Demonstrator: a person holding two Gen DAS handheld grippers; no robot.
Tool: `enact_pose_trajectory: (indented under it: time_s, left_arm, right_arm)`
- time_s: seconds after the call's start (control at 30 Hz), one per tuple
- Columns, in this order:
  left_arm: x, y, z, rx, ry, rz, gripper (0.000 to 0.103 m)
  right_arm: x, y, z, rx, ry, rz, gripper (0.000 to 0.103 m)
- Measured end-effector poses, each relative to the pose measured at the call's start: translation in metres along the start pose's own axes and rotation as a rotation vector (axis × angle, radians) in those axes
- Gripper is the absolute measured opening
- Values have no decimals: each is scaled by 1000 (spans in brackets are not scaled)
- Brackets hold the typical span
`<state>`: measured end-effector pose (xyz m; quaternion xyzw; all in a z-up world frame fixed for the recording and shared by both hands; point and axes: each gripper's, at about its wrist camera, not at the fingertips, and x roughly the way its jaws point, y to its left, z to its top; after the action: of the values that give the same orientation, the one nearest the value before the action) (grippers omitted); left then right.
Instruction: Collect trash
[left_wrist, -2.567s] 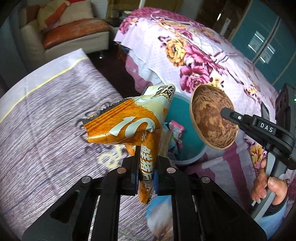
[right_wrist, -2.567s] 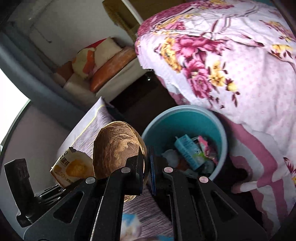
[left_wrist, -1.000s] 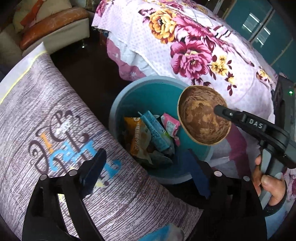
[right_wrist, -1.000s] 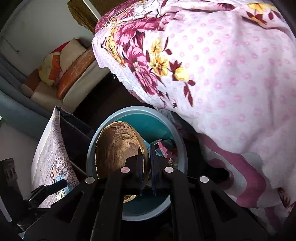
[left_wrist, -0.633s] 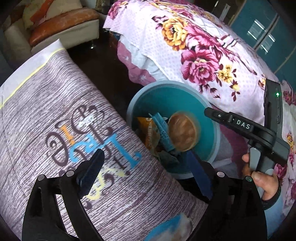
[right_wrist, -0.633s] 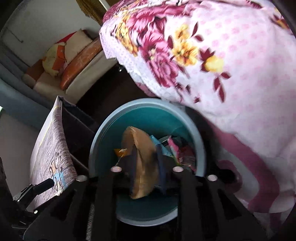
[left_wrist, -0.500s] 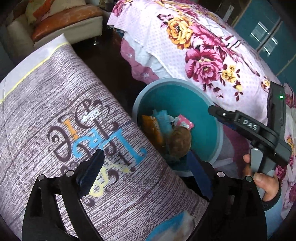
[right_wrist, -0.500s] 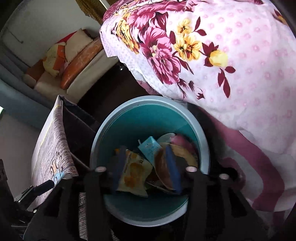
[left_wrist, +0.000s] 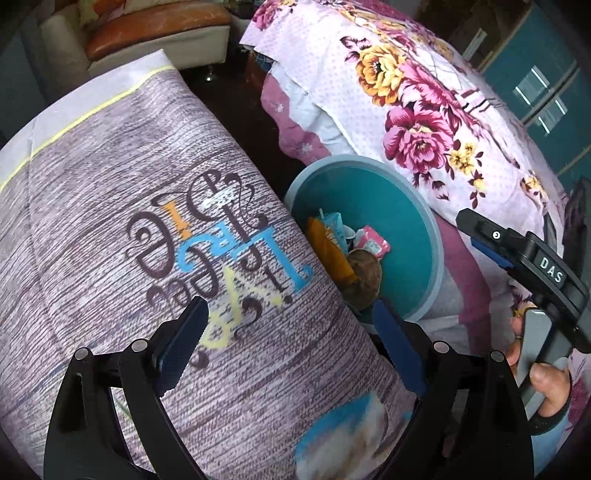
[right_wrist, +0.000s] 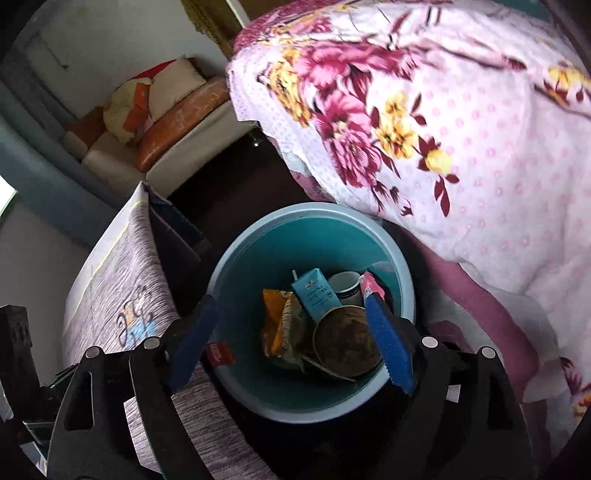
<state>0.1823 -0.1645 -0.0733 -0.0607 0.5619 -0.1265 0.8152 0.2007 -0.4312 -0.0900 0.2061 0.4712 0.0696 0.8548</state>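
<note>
A teal trash bin (right_wrist: 240, 258) stands on the floor between the table and the bed; it also shows in the left wrist view (left_wrist: 436, 258). Inside lie a brown coconut-shell bowl (right_wrist: 345, 343), an orange snack wrapper (right_wrist: 280, 321), a blue drink carton (right_wrist: 316, 295), a white cup (right_wrist: 345, 288) and a pink packet (left_wrist: 371, 243). My right gripper (right_wrist: 291, 347) is open and empty right above the bin. My left gripper (left_wrist: 291, 350) is open and empty over the table edge, left of the bin. The right gripper's body (left_wrist: 528, 266) shows in the left wrist view.
The table carries a purple-grey printed cloth (left_wrist: 110, 206). A bed with a pink flowered cover (right_wrist: 461, 129) borders the bin on the right. A sofa with cushions (right_wrist: 166, 107) stands at the back. Dark floor lies between the sofa and the bin.
The left gripper opened and the orange wrapper fell into the bin. The right gripper then opened and the coconut-shell bowl fell in. Both grippers have pulled back slightly.
</note>
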Motion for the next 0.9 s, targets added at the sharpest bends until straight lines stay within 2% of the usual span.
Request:
enact_pose_trajectory:
  time_s: [0.3,0.5,0.9]
  left_arm:
    - [-34,-9,-16,42,-58,55,96]
    - [-59,-15,-23,72,-109,94,99]
    - [-89,-4,-39,19,-148,93,99]
  right_arm:
    - [-36,40,-12,-117,-24,-9,82]
    - [-59,59,-22,-166,-58,-21,92]
    - [-98,86,-40,-264,-97,-46,96]
